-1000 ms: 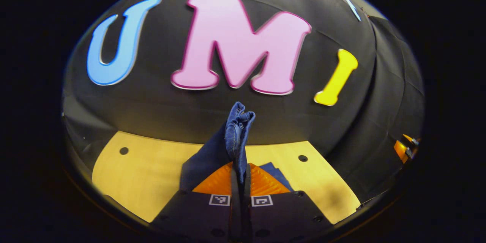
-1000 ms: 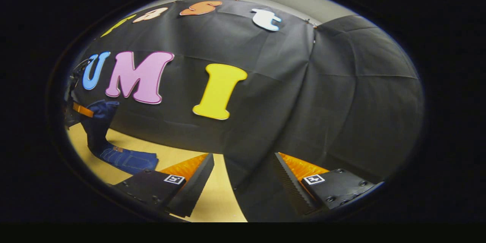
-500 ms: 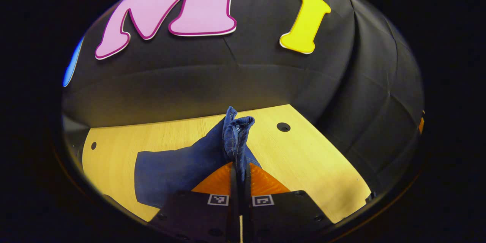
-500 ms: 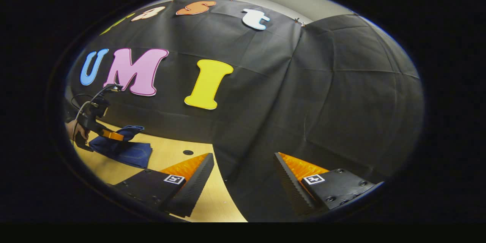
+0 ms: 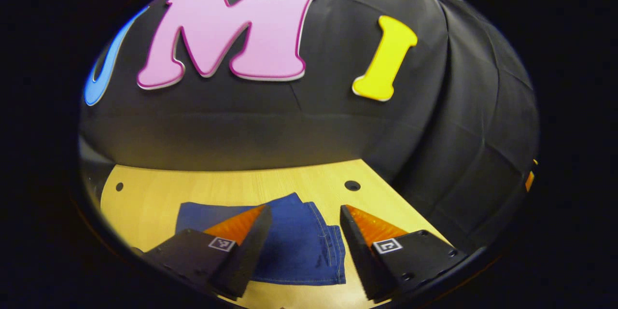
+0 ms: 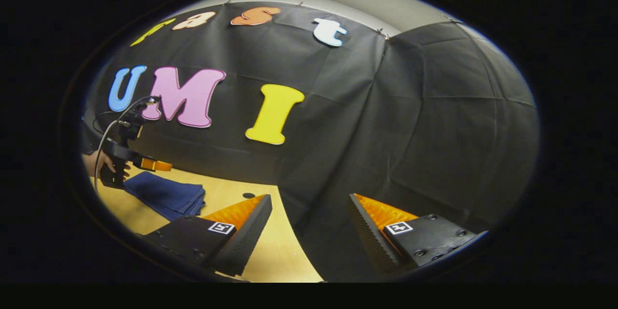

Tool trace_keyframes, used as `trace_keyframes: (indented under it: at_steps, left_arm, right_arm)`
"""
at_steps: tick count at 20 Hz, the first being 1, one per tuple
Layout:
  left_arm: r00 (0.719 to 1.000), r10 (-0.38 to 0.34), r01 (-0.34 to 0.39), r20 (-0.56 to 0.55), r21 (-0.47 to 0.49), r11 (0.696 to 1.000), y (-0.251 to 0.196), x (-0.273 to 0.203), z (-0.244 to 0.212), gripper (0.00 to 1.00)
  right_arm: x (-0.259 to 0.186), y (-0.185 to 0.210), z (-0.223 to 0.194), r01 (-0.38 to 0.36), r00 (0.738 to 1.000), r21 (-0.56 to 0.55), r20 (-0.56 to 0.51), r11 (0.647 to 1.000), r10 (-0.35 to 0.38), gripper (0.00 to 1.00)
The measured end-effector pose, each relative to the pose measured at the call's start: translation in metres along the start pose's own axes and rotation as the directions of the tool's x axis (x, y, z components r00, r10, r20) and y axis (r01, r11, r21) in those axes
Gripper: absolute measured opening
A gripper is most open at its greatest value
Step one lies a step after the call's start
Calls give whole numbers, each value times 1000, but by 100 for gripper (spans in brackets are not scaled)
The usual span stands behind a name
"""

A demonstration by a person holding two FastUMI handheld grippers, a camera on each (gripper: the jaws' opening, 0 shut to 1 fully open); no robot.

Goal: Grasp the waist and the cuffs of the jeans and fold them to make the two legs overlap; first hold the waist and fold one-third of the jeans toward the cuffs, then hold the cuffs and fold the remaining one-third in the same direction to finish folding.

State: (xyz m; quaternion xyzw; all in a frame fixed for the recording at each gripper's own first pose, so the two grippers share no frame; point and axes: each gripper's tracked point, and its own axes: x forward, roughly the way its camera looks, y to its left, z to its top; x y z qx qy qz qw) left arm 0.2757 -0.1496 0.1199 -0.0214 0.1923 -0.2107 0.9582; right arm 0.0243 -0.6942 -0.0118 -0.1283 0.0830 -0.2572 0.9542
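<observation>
The jeans lie on the wooden table as a compact, flat, layered block, sitting at about six o'clock in my left gripper view and at about eight o'clock in my right gripper view, where they read as a neat stack with stepped edges on the side nearest the wall. I judge the last step, bringing the cuff end over the remaining third, to be done, or all but done: no loose leg or waistband trails out from the block that I can see. My left gripper hovers just above the denim with its jaws spread wide and nothing between them; I can see the cloth through the gap, and a stitched hem runs along the block's edge at about five o'clock. In the right gripper view that same tool sits at nine o'clock, with my hand behind it, just above the near end of the stack. My right gripper is well apart from the jeans, jaws likewise splayed and empty, pointing at the black cloth wall. What comes next, as I judge it, calls for little: lift the left tool straight up without snagging the top layer, and perhaps check that the edges sit square before drawing both tools back.
</observation>
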Motion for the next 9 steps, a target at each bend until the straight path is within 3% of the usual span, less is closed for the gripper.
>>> trace_keyframes:
  at_steps: [1,6,9]
  left_arm:
    - [999,7,-7,35,-4,1000,5,-22,9,95]
    - [979,47,-43,199,-21,999,36,-168,39,97]
    - [955,101,-98,277,-23,995,58,-254,40,97]
  right_arm:
    - [-7,12,10,-17,1000,14,15,1000,17,97]
    - [-63,95,52,-143,988,41,72,989,140,97]
    - [-106,151,70,-238,967,35,100,971,233,95]
